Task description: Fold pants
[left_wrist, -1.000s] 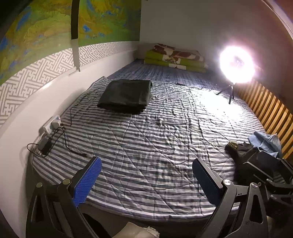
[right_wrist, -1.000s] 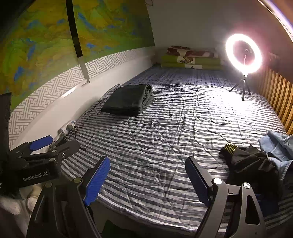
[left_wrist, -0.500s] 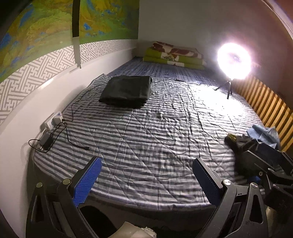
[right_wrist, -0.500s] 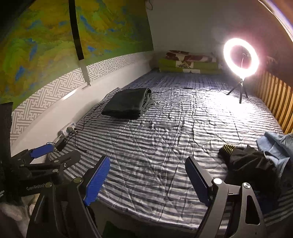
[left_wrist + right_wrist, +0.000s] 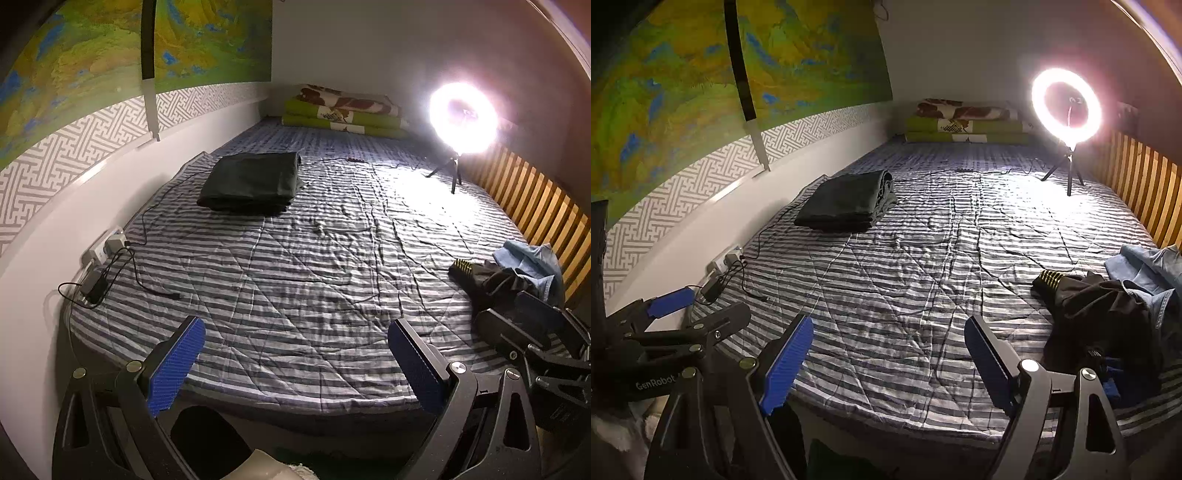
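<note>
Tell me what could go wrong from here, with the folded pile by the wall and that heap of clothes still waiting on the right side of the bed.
1. The black pants lie tangled with a blue garment; a grab there could lift both.
2. A loose charger cable trails across the striped bedcover near the left gripper; spread fabric might snag it.
3. The ring light stands on a small tripod on the bed; tugging the cover or swinging pants could tip it.

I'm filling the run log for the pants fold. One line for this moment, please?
left gripper: open, empty | right gripper: open, empty | folded dark pants: near wall | unfolded clothes pile: right edge, untouched
</note>
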